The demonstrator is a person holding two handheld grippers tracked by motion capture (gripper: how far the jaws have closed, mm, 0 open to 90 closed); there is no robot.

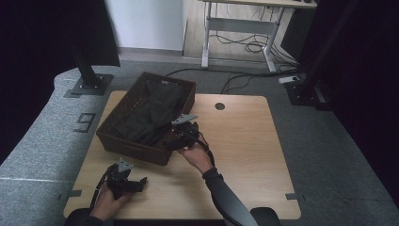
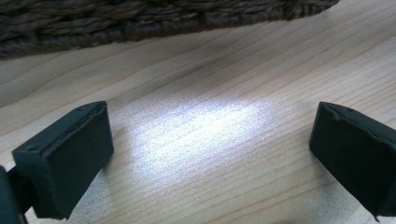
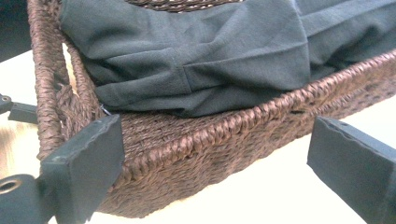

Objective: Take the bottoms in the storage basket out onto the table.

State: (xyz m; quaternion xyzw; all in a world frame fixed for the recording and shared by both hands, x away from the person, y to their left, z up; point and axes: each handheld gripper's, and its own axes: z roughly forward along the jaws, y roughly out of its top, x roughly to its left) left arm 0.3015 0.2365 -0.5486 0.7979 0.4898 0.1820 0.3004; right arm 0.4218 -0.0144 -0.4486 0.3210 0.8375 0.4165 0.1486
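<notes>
A brown woven basket [image 1: 134, 149] stands on the left half of the wooden table [image 1: 244, 141], with a dark grey-green cloth [image 1: 150, 115] bunched inside it. My right gripper [image 1: 171, 140] is at the basket's right wall near its front corner, jaws wide open. In the right gripper view the basket wall [image 3: 196, 154] and the cloth [image 3: 210, 51] lie just beyond the open right gripper [image 3: 215, 140]. My left gripper [image 1: 140, 183] sits low over the table's front left, open. The left gripper [image 2: 212, 126] has bare wood between its jaws and the basket's side [image 2: 140, 23] farther off.
A round cable hole [image 1: 219, 106] sits near the table's far edge. The right half of the tabletop is bare wood. Black stand posts rise from the grey floor at the left [image 1: 87, 70] and right [image 1: 306, 84]. A desk frame [image 1: 235, 28] with loose cables stands behind.
</notes>
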